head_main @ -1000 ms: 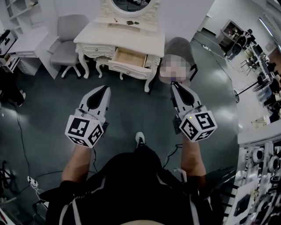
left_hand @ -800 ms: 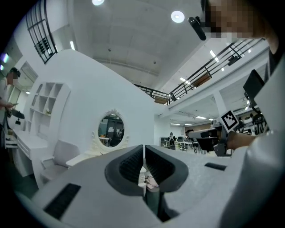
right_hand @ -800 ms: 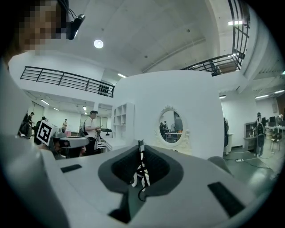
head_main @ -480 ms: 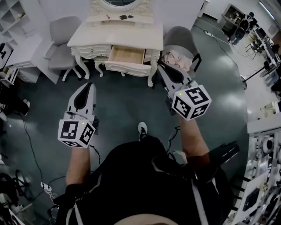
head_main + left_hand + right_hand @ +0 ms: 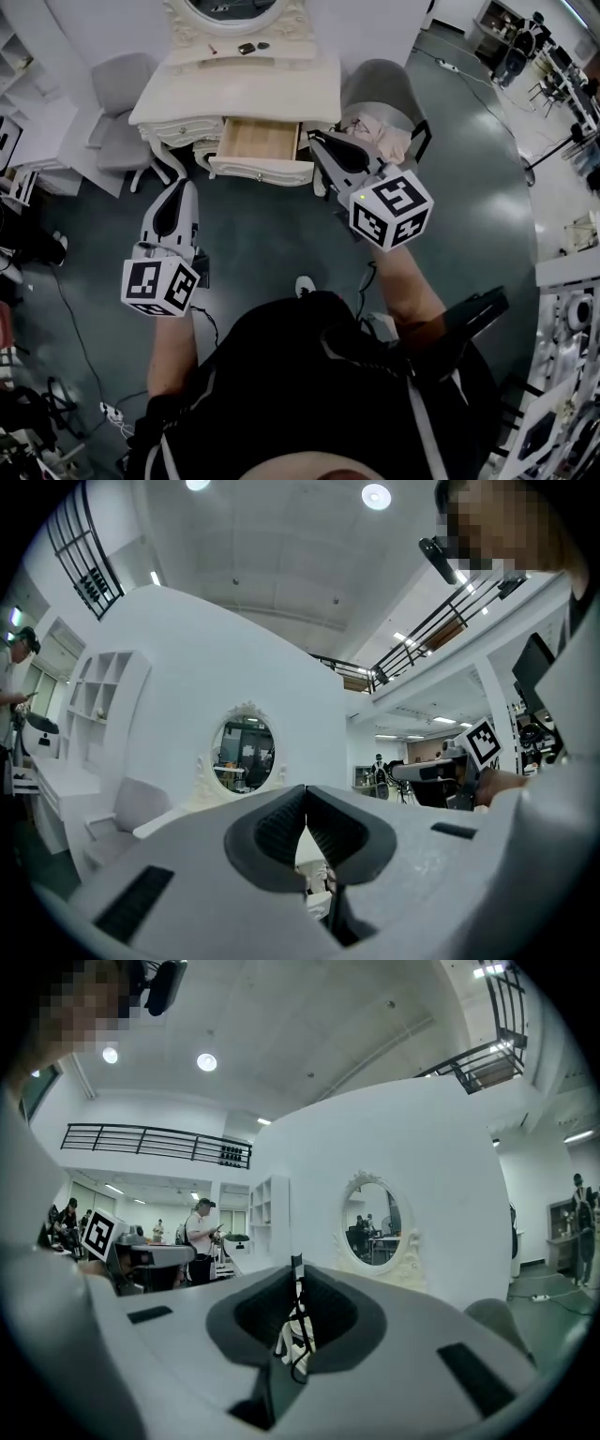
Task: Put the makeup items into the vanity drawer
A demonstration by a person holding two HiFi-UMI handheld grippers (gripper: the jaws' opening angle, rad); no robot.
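The white vanity (image 5: 234,84) stands ahead with its wooden drawer (image 5: 255,139) pulled open and bare inside. Small dark makeup items (image 5: 248,47) and a thin red stick (image 5: 213,47) lie on its back shelf under the oval mirror (image 5: 223,7). My right gripper (image 5: 316,140) hangs level by the drawer's right corner. In the right gripper view that gripper (image 5: 296,1277) is shut on a thin black item (image 5: 297,1267) poking up between the pads. My left gripper (image 5: 179,186) is over the floor, short of the vanity's left legs. Seen in its own view, it (image 5: 307,803) is shut with nothing between its pads.
A grey chair (image 5: 114,103) stands left of the vanity. Another grey chair (image 5: 382,89) with pinkish cloth on it is right of it, close behind my right gripper. White shelving (image 5: 23,103) lines the left. Cables (image 5: 70,328) trail across the dark floor.
The vanity and its open drawer have drawn nearer as the person walks toward them. Both grippers moved forward; the right one now reaches the drawer's right corner. Jaws look unchanged.
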